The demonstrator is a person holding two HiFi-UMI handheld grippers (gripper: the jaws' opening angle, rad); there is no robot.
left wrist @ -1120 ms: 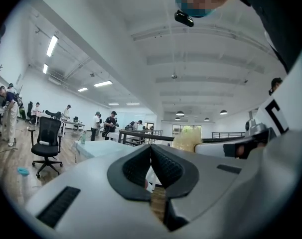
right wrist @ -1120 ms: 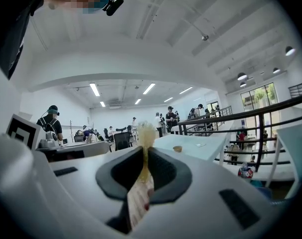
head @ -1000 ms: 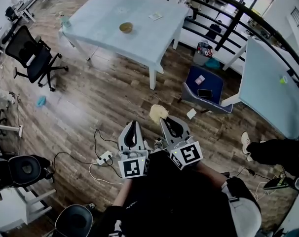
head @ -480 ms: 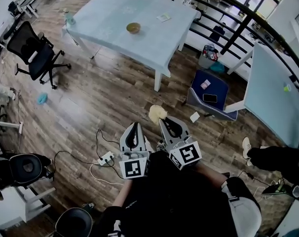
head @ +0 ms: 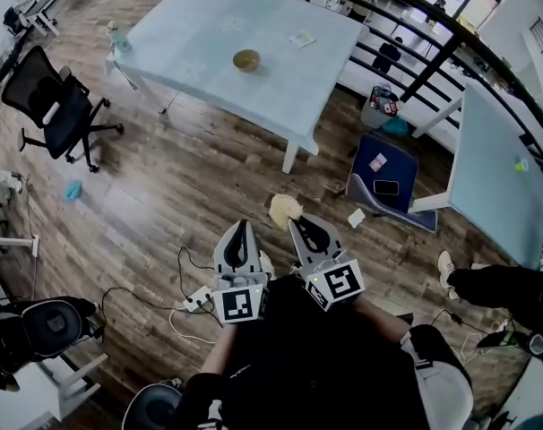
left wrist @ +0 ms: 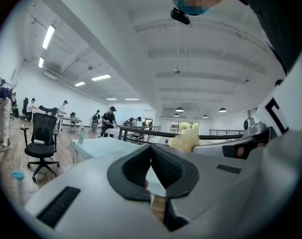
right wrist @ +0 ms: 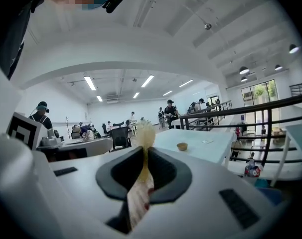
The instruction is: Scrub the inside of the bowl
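Left gripper (head: 241, 228) is close in at the body, jaws fully together, nothing between them. Right gripper (head: 298, 223) is just beside it, clamped on a pale yellow fibrous scrubber (head: 285, 209) that sticks out past the tips. Both are over the wooden floor (head: 164, 177). The bowl (head: 246, 59) is well apart from both, upright near the middle of the pale surface (head: 191, 25) ahead, with neither gripper near it.

Your tan bowl (head: 246, 60) sits on a pale blue table (head: 191, 25); your scrubber (head: 284, 210) is pale yellow; the floor (head: 164, 177) is brown wood-grain.
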